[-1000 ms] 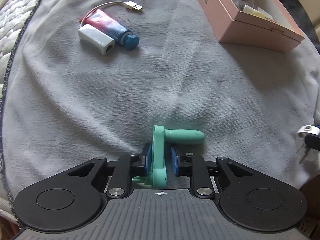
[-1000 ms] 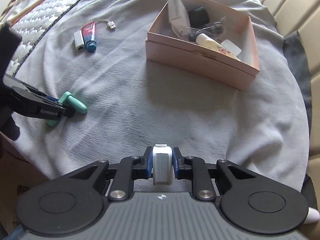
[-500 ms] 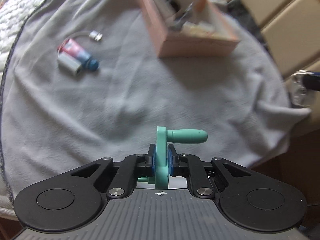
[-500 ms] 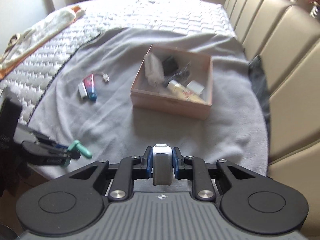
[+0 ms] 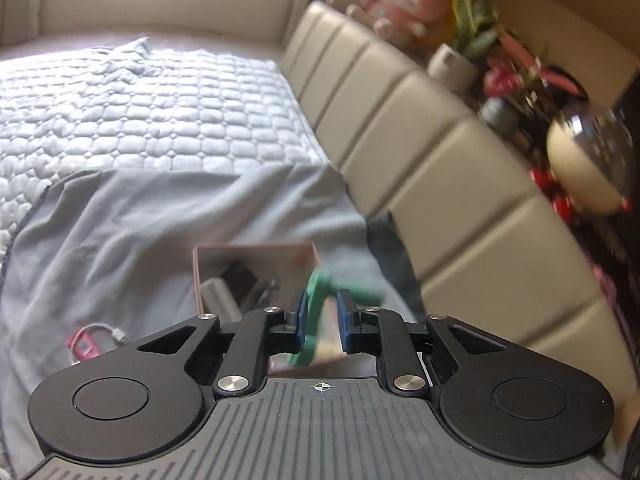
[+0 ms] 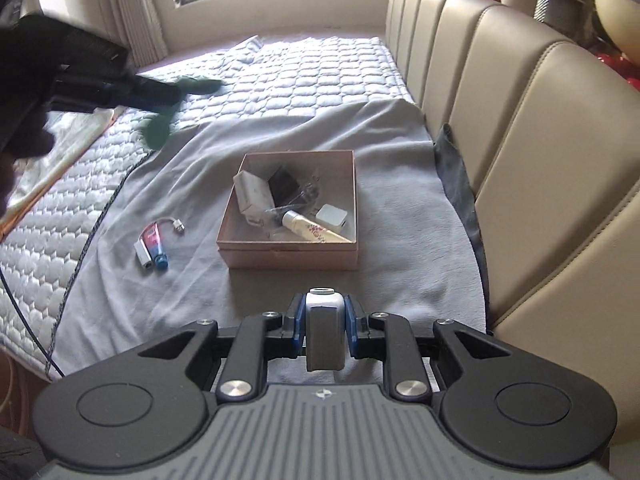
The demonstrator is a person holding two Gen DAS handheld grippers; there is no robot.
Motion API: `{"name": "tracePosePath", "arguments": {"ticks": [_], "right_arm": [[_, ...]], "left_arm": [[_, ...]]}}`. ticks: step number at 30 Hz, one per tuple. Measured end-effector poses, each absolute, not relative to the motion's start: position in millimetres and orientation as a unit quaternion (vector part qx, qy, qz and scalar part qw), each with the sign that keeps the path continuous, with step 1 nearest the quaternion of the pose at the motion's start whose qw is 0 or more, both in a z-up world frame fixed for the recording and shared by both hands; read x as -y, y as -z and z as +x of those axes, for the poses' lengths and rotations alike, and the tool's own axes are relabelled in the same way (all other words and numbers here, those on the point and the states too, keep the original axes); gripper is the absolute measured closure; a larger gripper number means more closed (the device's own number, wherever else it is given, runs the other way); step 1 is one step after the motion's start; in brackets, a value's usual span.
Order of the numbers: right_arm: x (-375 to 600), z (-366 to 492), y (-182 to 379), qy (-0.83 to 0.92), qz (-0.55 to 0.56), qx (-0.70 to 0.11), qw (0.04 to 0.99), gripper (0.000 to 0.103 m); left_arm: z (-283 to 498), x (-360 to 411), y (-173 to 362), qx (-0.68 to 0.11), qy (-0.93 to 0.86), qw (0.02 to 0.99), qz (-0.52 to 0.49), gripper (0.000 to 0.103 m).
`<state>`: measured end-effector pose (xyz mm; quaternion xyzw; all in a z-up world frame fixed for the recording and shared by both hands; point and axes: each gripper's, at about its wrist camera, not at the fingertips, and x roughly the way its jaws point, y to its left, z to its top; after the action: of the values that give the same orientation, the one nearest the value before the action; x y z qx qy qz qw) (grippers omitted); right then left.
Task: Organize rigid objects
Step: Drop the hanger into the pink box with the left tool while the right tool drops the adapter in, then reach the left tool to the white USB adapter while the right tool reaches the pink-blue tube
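My left gripper (image 5: 322, 322) is high above the pink box (image 5: 256, 256); its jaws stand apart and the green handled tool (image 5: 316, 308) hangs blurred against the left pad. In the right wrist view the left gripper (image 6: 160, 94) and the green tool (image 6: 188, 88) show dark at upper left. My right gripper (image 6: 325, 326) is shut on a white and grey small bottle (image 6: 324, 332), held above the grey blanket (image 6: 400, 220) in front of the pink box (image 6: 292, 256).
The box holds a white carton (image 6: 252, 196), a black item (image 6: 284, 186), a cream tube (image 6: 312, 228) and a white square charger (image 6: 332, 218). A red-blue tube (image 6: 156, 246), a white adapter (image 6: 143, 254) and its cable lie left of the box. A beige padded headboard (image 6: 520, 120) runs along the right.
Both grippers have risen well above the bed. The left gripper's jaws have spread, and the green tool is now blurred and tilted between them above the box.
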<state>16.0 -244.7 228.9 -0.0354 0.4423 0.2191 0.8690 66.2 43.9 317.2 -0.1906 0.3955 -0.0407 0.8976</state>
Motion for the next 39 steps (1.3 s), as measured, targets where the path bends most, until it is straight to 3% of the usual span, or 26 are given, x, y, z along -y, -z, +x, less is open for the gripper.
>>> {"name": "tracePosePath", "arguments": {"ticks": [3, 12, 20, 21, 23, 24, 25, 32, 39], "right_arm": [[247.8, 22.1, -226.4, -0.213, -0.024, -0.446, 0.869, 0.083], [224.5, 54.5, -216.9, -0.227, -0.033, -0.462, 0.857, 0.083], [173.5, 132.2, -267.3, -0.281, -0.010, -0.396, 0.874, 0.083], [170.3, 143.0, -272.9, -0.281, 0.000, -0.393, 0.875, 0.081], [162.9, 162.6, -279.5, -0.267, 0.012, -0.392, 0.880, 0.056], [159.2, 168.9, -279.4, -0.254, 0.011, -0.391, 0.884, 0.050], [156.4, 174.9, -276.4, -0.239, 0.007, -0.391, 0.889, 0.046], [118.3, 165.0, -200.7, -0.196, -0.072, -0.456, 0.865, 0.046], [21.8, 116.7, -135.2, -0.278, -0.123, -0.503, 0.809, 0.047]], "left_arm": [[66.9, -48.6, -307.8, -0.389, 0.014, 0.899, -0.201, 0.086], [-16.9, -81.5, -244.1, -0.476, -0.004, 0.850, -0.226, 0.086], [-75.0, -137.2, -215.1, -0.493, -0.084, 0.819, -0.280, 0.086], [-78.3, -143.4, -214.3, -0.494, -0.097, 0.817, -0.281, 0.086], [-84.2, -155.1, -211.9, -0.496, -0.121, 0.813, -0.281, 0.086], [-87.9, -160.4, -210.1, -0.497, -0.132, 0.810, -0.283, 0.086], [-92.5, -165.3, -207.1, -0.498, -0.142, 0.806, -0.286, 0.086], [-134.6, -196.2, -170.9, -0.520, -0.203, 0.767, -0.316, 0.086], [-171.7, -229.9, -145.5, -0.539, -0.213, 0.749, -0.323, 0.086]]}}
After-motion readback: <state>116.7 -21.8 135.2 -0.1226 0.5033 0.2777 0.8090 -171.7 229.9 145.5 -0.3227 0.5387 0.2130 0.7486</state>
